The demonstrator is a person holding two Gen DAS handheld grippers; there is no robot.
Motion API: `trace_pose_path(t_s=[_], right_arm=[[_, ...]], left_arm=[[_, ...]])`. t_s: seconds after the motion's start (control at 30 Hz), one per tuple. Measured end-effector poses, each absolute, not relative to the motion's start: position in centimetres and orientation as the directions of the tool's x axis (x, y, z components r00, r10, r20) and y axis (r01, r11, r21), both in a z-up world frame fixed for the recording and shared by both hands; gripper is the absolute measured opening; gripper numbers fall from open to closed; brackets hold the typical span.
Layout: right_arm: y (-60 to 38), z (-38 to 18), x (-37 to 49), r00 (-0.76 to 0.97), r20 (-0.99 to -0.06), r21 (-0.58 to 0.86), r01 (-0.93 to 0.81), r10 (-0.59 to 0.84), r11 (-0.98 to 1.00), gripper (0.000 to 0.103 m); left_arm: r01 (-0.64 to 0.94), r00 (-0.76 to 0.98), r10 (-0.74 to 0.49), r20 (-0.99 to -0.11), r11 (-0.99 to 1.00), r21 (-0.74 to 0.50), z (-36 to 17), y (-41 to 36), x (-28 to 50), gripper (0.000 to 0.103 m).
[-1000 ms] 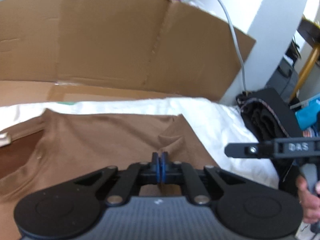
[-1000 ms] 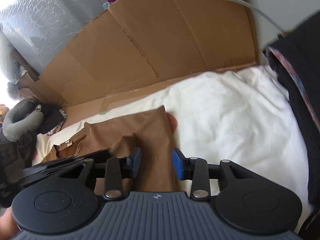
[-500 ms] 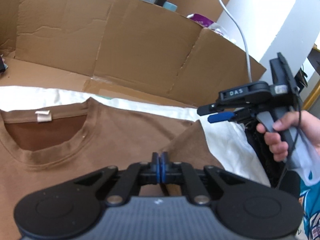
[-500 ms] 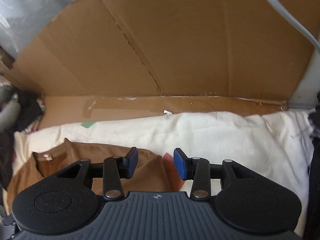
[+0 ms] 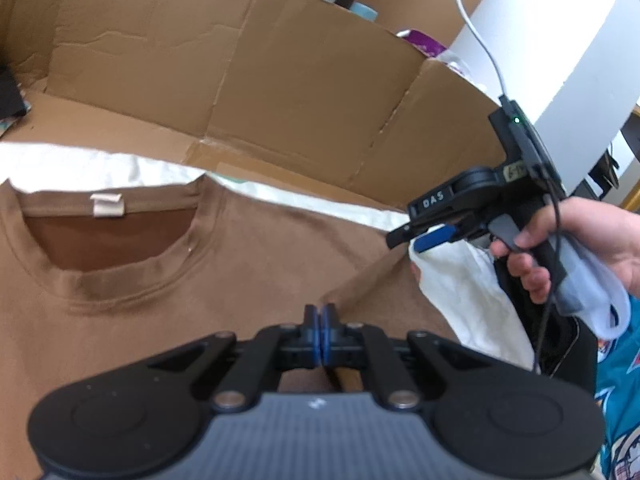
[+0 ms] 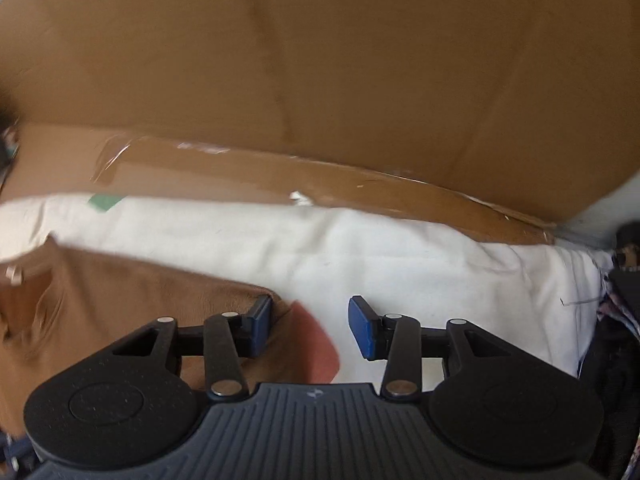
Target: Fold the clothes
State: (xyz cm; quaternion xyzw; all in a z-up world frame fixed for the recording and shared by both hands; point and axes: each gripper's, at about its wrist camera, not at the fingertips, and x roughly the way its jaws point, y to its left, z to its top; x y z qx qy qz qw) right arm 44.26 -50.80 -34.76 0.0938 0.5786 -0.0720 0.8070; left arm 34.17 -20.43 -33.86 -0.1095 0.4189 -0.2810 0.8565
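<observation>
A brown T-shirt (image 5: 248,264) lies flat on a white sheet (image 5: 464,292), its collar and white label (image 5: 107,205) at the upper left. My left gripper (image 5: 320,316) is shut, its tips meeting on the edge of a folded-in sleeve flap. A hand holds my right gripper (image 5: 424,236) over the flap's far corner. In the right wrist view the right gripper (image 6: 310,320) has its jaws opening. The T-shirt's (image 6: 132,300) sleeve corner lies between them, loose, with no pad pressing on it.
A cardboard wall (image 5: 280,80) stands behind the sheet (image 6: 400,264), and a white cable (image 5: 480,40) hangs over it. Dark clothes (image 6: 616,340) are piled at the sheet's right end. A teal printed garment (image 5: 616,408) lies at the lower right.
The right gripper's jaws have widened and let the sleeve cloth go, and it tipped downward. The left view has swung so the collar came in from the left.
</observation>
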Motion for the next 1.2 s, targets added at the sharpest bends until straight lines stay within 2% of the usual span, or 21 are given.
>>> trace_pose_path(t_s=[0.2,0.37,0.43,0.47,0.5,0.8,1.03,1.2], right_arm=[[-52.0,-33.9,44.0,0.345,-0.938,0.14,0.325,0.021,0.935,0.051],[-51.1,-30.7,44.3,0.389,-0.921,0.139,0.279,0.02,0.95,0.05],[-50.6,-30.3,44.5,0.384,-0.923,0.133,0.249,0.028,0.959,0.044],[-50.4,-30.5,44.5,0.365,-0.931,0.13,0.24,0.034,0.962,0.036],[-50.1,-30.8,44.5,0.349,-0.937,0.122,0.232,0.034,0.965,0.033],[-49.7,-33.9,44.6,0.299,-0.954,0.081,0.231,0.009,0.969,0.017],[-50.2,-35.2,44.5,0.344,-0.939,0.086,0.254,-0.007,0.963,0.016],[-51.7,-33.7,42.5,0.472,-0.881,0.183,0.274,0.034,0.944,0.018]], left_arm=[[0.407,0.481,-0.571,-0.666,0.818,-0.407,-34.2,-20.5,33.3,0.002],[0.396,0.485,-0.573,-0.66,0.817,-0.418,-34.4,-20.5,33.7,0.002],[0.396,0.488,-0.569,-0.662,0.82,-0.412,-34.4,-20.7,33.7,0.002],[0.397,0.49,-0.566,-0.662,0.822,-0.409,-34.4,-20.7,33.8,0.002],[0.397,0.492,-0.565,-0.663,0.823,-0.407,-34.4,-20.7,33.8,0.002],[0.401,0.494,-0.558,-0.666,0.826,-0.395,-34.8,-20.9,33.7,0.002],[0.399,0.49,-0.537,-0.687,0.839,-0.371,-35.2,-21.2,33.8,0.002],[0.345,0.47,-0.522,-0.712,0.851,-0.395,-36.4,-21.0,34.8,0.002]])
